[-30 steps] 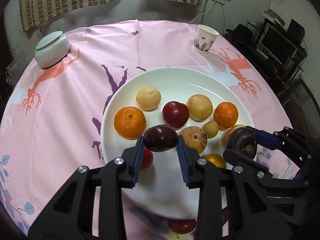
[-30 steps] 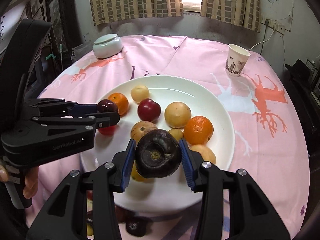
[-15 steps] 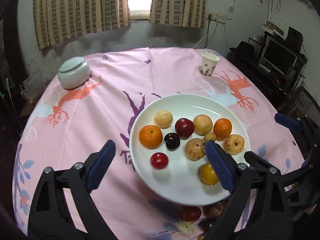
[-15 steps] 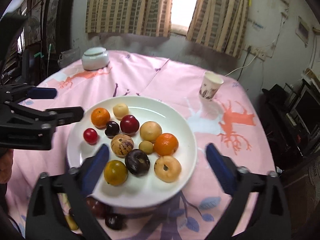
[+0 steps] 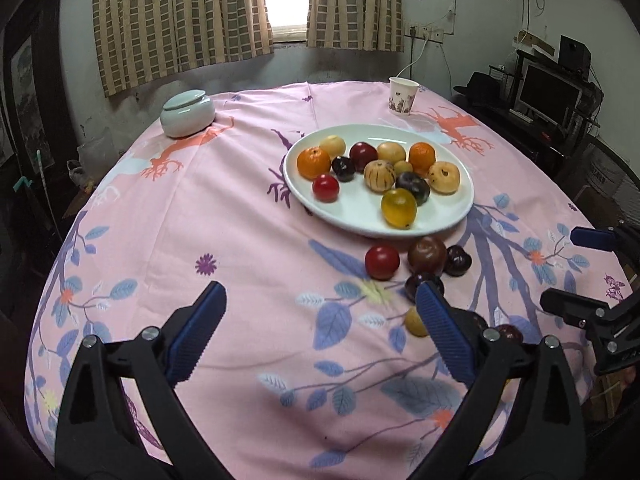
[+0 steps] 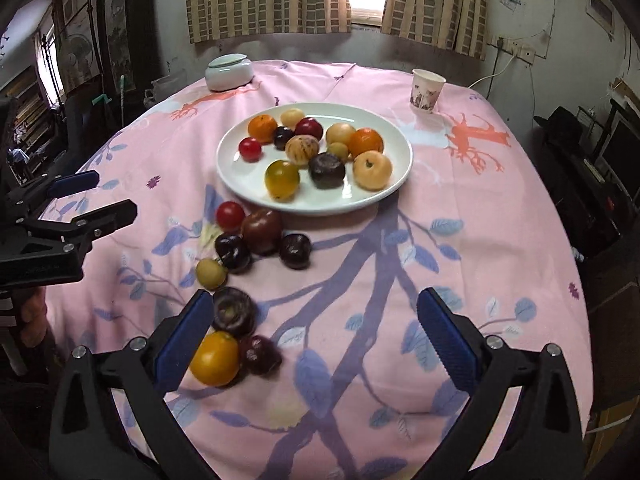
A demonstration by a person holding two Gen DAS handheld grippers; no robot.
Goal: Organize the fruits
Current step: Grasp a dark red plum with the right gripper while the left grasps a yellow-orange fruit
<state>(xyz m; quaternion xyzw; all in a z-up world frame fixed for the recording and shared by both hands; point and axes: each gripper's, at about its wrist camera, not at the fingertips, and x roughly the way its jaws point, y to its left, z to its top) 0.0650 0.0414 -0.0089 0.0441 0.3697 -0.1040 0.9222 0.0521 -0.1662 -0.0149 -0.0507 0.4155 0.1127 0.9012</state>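
Note:
A white plate [image 5: 360, 220] [image 6: 248, 184] holds several fruits: oranges, dark plums, a red tomato [image 5: 325, 187], a yellow-green tomato [image 6: 282, 179]. More fruits lie loose on the pink cloth in front of it: a red tomato [image 5: 382, 262] [image 6: 230, 215], a brown one [image 6: 262, 230], dark plums [image 6: 295, 251], an orange-yellow fruit [image 6: 215, 358]. My left gripper [image 5: 320, 328] is open and empty, back from the plate. My right gripper [image 6: 316, 332] is open and empty, its left finger beside a dark fruit [image 6: 234, 312].
A pale lidded jar [image 5: 187, 113] stands at the back left and a paper cup [image 5: 403, 96] at the back right. The round table's edges fall away on all sides. Furniture and a monitor [image 5: 550, 94] stand to the right.
Both grippers let go of their dark fruits onto the plate, opened wide and pulled back and up towards the table's near edge.

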